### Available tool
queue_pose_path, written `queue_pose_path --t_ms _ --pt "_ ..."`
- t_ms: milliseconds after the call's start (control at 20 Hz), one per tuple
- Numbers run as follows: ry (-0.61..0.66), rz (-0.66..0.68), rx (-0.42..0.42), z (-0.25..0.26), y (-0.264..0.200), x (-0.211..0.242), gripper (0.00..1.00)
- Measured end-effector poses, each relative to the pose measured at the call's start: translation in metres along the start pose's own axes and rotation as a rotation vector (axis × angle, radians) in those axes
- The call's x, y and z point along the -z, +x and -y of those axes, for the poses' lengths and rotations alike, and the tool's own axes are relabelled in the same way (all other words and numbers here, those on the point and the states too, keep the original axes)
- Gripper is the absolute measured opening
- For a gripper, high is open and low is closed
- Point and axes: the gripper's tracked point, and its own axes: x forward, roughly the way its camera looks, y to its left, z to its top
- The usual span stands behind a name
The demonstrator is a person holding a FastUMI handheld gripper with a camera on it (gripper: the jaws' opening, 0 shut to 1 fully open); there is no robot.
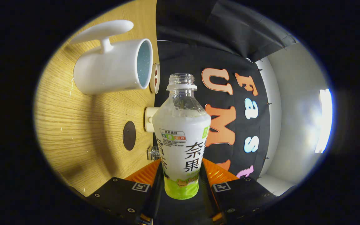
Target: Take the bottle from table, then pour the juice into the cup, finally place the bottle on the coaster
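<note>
The bottle [181, 137] sits clamped between the fingers [181, 184], one pressing on each side of its lower body, so the gripper is closed on it and carrying it. Its long axis runs straight ahead along the fingers toward 12 o'clock, with the open, uncapped mouth at the far end. The whole view is rolled: the wooden surface [83, 131] stands to the 9 o'clock side of the bottle like a wall, so I judge the bottle to be tipped well over toward horizontal, in the pouring part of the task.

The relation that matters is mouth to cup. The white cup [111, 68] lies at about 10 to 11 o'clock from the bottle's mouth, near it but not touching; its opening faces toward the mouth, and the mouth seems to stand just off the rim rather than over it. Whether juice is flowing cannot be told; the clear neck looks empty.

The coaster [129, 135], a dark round disc on the surface, lies at 9 o'clock from the bottle's shoulder, apart from the cup.

The bottle's label carries large dark Chinese characters, an A-B-C-D grading strip above them, and a green band with a cartoon figure at the base.
</note>
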Motion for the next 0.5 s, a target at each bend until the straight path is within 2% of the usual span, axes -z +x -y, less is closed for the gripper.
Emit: queue_pose_path --t_ms 500 --pt "-0.066 0.011 -0.007 -0.0038 -0.0001 -0.0017 0.58"
